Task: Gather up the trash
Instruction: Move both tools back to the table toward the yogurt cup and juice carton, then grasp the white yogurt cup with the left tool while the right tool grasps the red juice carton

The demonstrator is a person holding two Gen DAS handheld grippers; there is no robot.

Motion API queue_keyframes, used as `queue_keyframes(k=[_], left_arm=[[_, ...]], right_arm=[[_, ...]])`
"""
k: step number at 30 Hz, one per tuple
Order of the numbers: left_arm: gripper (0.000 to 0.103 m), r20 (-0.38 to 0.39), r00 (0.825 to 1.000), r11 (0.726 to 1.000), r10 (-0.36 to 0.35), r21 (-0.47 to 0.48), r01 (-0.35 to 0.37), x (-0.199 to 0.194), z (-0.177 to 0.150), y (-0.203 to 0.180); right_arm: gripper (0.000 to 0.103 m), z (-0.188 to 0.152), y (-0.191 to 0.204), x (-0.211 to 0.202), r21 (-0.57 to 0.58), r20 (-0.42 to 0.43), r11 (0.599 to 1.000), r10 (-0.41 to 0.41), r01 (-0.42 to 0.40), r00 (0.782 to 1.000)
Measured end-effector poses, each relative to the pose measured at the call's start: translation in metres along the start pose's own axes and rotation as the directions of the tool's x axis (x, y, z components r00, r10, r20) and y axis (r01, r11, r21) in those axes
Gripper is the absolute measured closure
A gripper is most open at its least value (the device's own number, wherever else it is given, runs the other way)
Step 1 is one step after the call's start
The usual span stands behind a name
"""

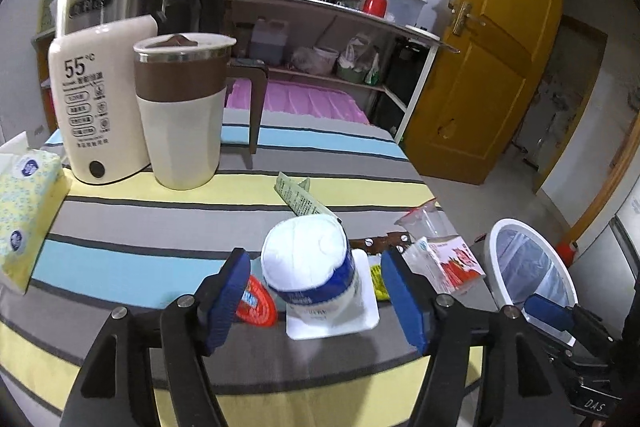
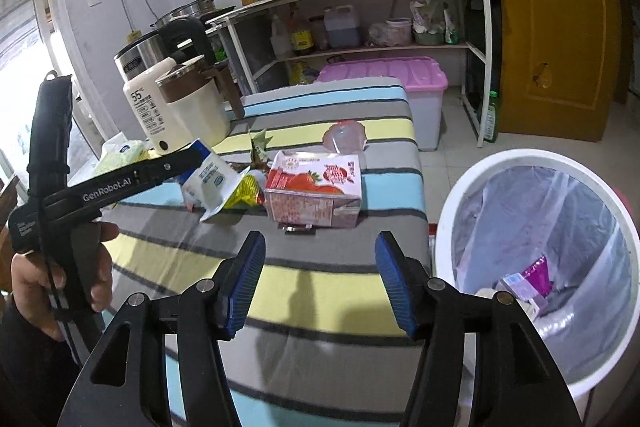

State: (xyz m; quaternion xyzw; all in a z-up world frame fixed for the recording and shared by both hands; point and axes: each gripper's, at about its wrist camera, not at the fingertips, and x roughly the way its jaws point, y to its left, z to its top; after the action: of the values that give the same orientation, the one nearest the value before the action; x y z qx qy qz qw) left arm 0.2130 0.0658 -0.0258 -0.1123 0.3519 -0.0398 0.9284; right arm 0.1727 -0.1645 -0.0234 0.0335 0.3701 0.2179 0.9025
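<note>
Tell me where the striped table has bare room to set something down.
Free: the near stripes of the table, in front of the strawberry carton; also the far end beyond the clear cup. Crowded: the litter around the white pouch, and the back corner with the mug.

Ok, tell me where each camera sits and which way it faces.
Left wrist: on the left gripper, angled down over the striped table at a white pouch; its open blue pads frame the pouch.
Right wrist: on the right gripper, angled down over the table's edge toward a red carton and white bin; the left hand shows.
Shared: pouch, carton, bin, beige cup.
</note>
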Motion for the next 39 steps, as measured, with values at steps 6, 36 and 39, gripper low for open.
queue_keyframes(k=[6, 36, 39], left_arm=[[0.036, -0.018, 1.0, 1.0, -0.015, -0.005, 0.015, 0.011, -0.001, -0.001], [0.052, 0.051, 0.999, 0.999, 0.012, -0.044, -0.01, -0.066, -0.035, 0.029], [0.052, 0.048, 0.999, 0.999, 0.008, -0.049, -0.006, -0.066, -0.037, 0.031]], right_arm=[[0.045, 0.012, 0.001, 0.016, -0.004, -0.001, 1.0, 0.004, -0.004, 1.0], [0.044, 0.016, 0.03, 0.026, -0.074, -0.037, 0.975, 0.205, -0.207, 0.978], [0.044, 0.026, 0.026, 0.025, -0.135, 0.012, 0.982, 0.131, -0.128, 0.991]])
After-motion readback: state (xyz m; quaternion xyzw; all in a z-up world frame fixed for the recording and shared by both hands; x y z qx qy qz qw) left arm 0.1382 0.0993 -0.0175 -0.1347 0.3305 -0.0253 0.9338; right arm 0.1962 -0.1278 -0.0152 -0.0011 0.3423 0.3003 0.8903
